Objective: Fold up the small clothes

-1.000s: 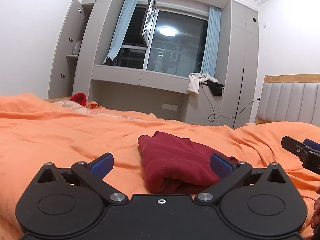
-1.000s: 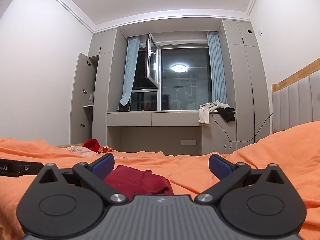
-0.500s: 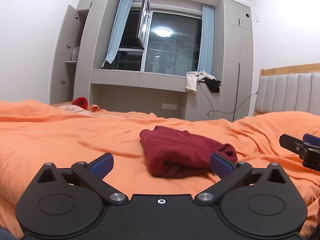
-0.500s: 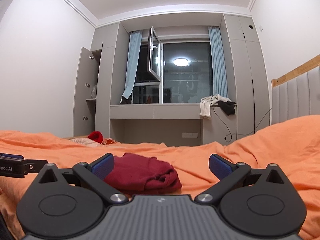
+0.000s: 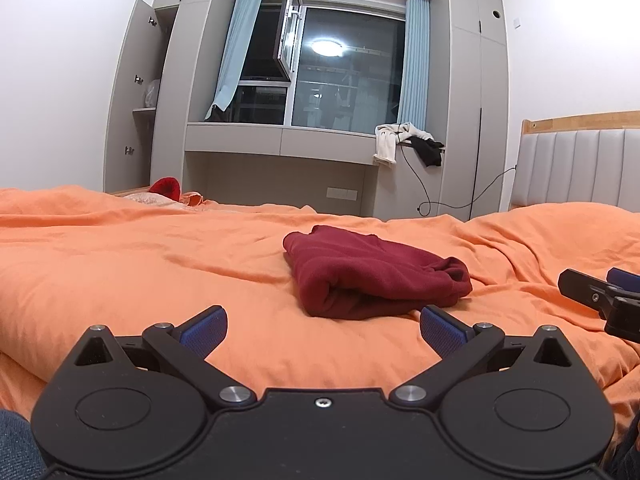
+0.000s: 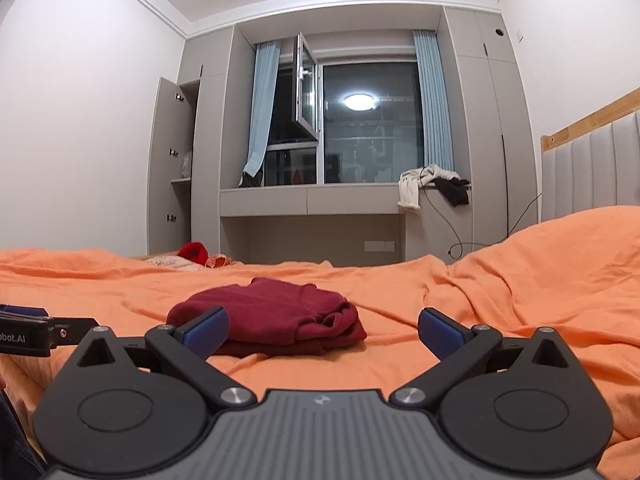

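A dark red garment [image 5: 372, 272] lies folded into a compact bundle on the orange bedspread [image 5: 120, 264]. It also shows in the right wrist view [image 6: 280, 316]. My left gripper [image 5: 323, 330] is open and empty, a short way in front of the bundle and apart from it. My right gripper [image 6: 322, 330] is open and empty, with the bundle just beyond its left finger. The right gripper also shows at the right edge of the left wrist view [image 5: 604, 296]. The left gripper shows at the left edge of the right wrist view [image 6: 28, 330].
A red item [image 5: 165, 188] and pale clothes [image 5: 184, 200] lie at the bed's far edge. A padded headboard [image 5: 580, 168] stands at the right. Grey cabinets and a window ledge [image 5: 280, 142] with draped clothes [image 5: 404, 140] are beyond the bed.
Both grippers have drawn back from the red bundle, which now lies farther ahead in both views. The bundle itself has not moved. Both grippers stayed open.
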A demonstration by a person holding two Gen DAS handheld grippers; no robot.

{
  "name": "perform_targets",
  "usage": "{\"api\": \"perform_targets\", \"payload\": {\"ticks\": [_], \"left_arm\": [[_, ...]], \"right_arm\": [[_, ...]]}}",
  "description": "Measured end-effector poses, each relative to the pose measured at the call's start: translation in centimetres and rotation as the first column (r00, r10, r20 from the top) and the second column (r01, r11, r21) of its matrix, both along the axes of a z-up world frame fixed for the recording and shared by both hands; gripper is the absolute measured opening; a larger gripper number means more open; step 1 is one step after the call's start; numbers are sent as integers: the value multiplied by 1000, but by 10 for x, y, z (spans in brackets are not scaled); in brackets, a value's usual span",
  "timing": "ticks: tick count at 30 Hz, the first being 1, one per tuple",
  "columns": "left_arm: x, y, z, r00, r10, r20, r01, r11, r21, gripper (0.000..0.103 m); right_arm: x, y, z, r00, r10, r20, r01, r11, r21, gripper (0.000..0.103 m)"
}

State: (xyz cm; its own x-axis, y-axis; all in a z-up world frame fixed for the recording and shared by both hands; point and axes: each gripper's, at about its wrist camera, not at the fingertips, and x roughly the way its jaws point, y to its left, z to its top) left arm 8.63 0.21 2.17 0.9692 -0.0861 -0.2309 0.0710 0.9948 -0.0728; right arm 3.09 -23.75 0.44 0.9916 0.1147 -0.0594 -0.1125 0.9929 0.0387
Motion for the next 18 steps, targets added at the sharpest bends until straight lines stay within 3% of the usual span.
{"api": "perform_targets", "payload": {"ticks": [6, 18], "left_arm": [[2, -2, -3, 1000, 6, -28, -5, 1000, 14, 102], [3, -4, -4, 999, 8, -38, -8, 1000, 20, 102]], "right_arm": [[5, 5, -6, 999, 9, -47, -10, 1000, -15, 103], [4, 6, -7, 998, 8, -56, -9, 1000, -10, 103]]}}
